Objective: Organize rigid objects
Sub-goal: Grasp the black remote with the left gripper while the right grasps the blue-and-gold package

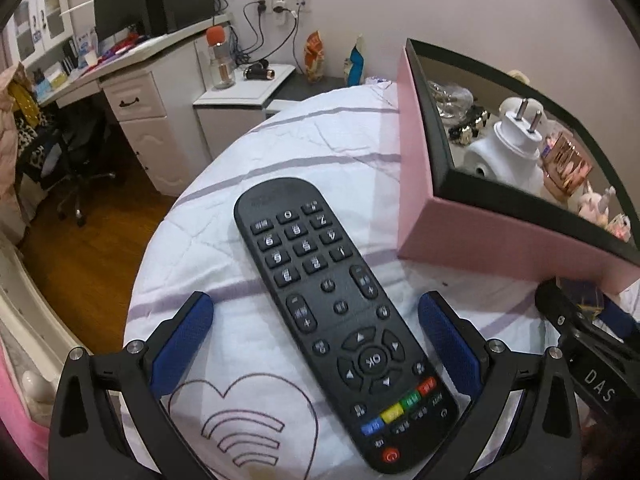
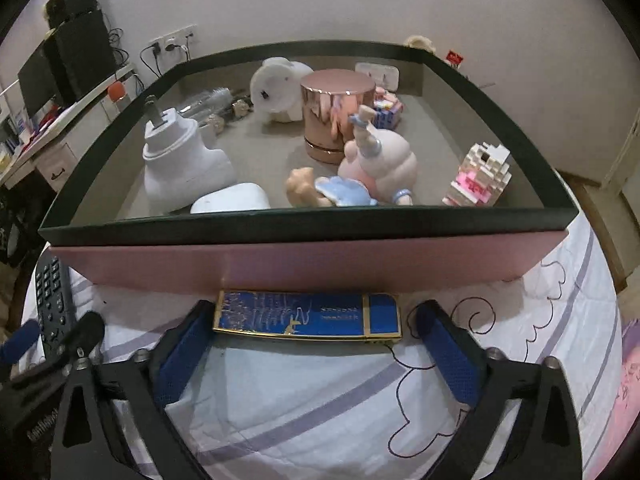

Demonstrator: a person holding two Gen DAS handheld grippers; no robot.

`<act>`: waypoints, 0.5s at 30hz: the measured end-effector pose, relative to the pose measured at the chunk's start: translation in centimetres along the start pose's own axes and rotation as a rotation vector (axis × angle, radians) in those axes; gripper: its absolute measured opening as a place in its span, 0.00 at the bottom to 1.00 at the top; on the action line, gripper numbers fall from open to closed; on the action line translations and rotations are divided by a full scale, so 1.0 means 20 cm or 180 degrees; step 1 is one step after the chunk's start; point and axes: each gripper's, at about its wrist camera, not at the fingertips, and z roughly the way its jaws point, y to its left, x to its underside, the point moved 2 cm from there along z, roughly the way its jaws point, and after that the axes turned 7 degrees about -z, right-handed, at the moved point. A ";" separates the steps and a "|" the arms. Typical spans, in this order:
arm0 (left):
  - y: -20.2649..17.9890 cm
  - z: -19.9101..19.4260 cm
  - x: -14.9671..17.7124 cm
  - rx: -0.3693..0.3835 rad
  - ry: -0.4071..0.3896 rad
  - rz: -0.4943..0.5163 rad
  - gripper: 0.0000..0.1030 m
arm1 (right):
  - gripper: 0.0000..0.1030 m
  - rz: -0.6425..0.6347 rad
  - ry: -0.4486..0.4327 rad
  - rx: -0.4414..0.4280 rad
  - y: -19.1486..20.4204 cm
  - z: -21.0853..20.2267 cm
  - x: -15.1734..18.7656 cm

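A black remote control [image 1: 336,320] lies on the white bed sheet [image 1: 320,140], between the blue pads of my left gripper [image 1: 316,300]. That gripper is open and its pads stand clear of the remote's sides. A flat blue and gold case [image 2: 308,318] rests against the pink wall of a dark-rimmed box [image 2: 320,264]. My right gripper [image 2: 312,316] is open around the case, with a gap showing at the case's right end. The box [image 1: 416,160] stands to the right of the remote. The right gripper [image 1: 580,320] shows at the left wrist view's right edge.
The box holds a white plug adapter [image 2: 180,160], a rose-gold tin [image 2: 336,116], a pastel figurine [image 2: 372,168], a block model [image 2: 480,176] and other small items. Left of the bed are wood floor [image 1: 92,248], an office chair [image 1: 80,160], a white desk [image 1: 136,92] and a low cabinet [image 1: 240,96].
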 end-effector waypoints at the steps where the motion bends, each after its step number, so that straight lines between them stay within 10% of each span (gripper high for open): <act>1: 0.01 0.00 0.00 0.0034 -0.0005 0.0004 0.99 | 0.81 -0.0009 0.0001 -0.0034 0.00 -0.01 0.00; 6: 0.05 -0.04 0.02 0.0261 -0.0040 0.0088 0.88 | 0.81 0.0000 -0.0018 -0.0244 -0.05 -0.04 0.03; 12: 0.15 -0.10 0.01 0.0451 -0.0034 0.0259 0.50 | 0.81 0.0052 -0.0029 -0.0375 -0.09 -0.07 0.05; 15: 0.17 -0.09 0.00 0.0451 -0.0012 0.0282 0.50 | 0.81 0.0072 -0.0028 -0.0404 -0.10 -0.08 0.06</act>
